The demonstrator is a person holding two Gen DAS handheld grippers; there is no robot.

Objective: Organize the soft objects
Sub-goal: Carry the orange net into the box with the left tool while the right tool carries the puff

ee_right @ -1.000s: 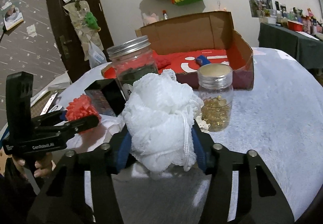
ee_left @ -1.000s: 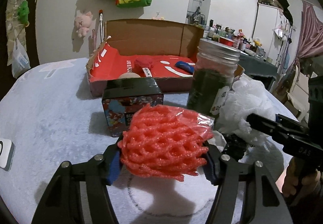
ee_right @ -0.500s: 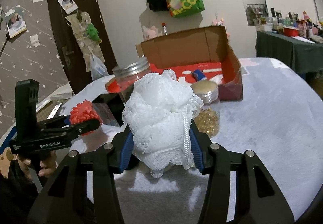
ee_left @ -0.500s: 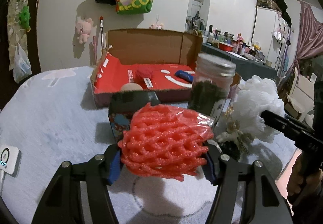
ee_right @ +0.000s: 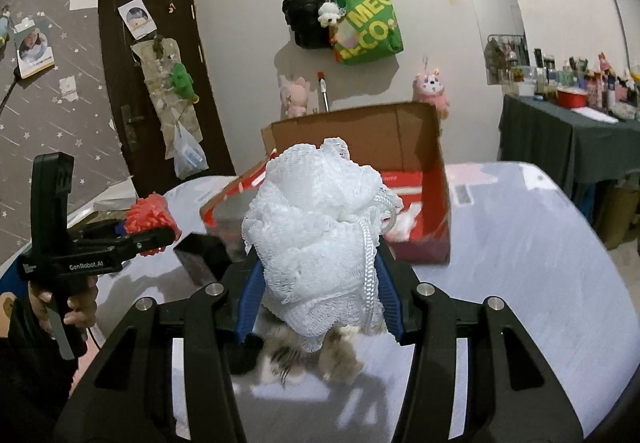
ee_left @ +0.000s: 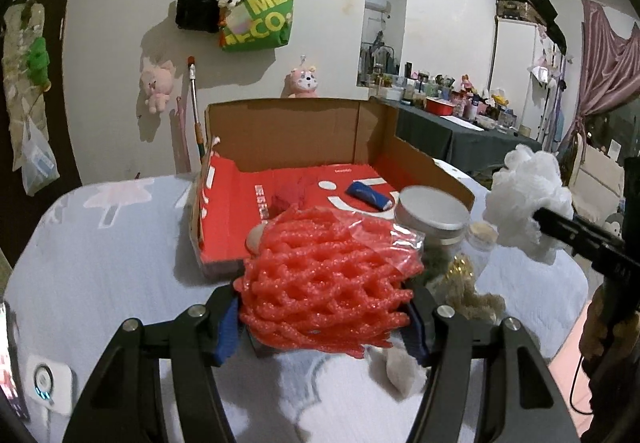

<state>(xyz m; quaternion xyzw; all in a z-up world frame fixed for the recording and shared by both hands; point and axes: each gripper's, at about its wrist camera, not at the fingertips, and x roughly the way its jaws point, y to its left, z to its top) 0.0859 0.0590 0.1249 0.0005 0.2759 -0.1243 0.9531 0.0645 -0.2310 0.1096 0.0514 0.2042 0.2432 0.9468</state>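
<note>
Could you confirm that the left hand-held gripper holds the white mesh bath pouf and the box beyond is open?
Not quite: the left hand-held gripper holds the red foam net, as the left wrist view shows. The cardboard box with the red lining beyond is indeed open.

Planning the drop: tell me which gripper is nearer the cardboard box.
Left, I judge. The left gripper hangs just before the cardboard box; the right gripper looks slightly farther back.

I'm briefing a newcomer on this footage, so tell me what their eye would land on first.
First, the bright red foam net, bunched between the pads of the left gripper low in the left wrist view. Next, the white mesh bath pouf clamped in the right gripper, filling the middle of the right wrist view. Behind both sits the open cardboard box with its red lining on the pale blanket.
</note>
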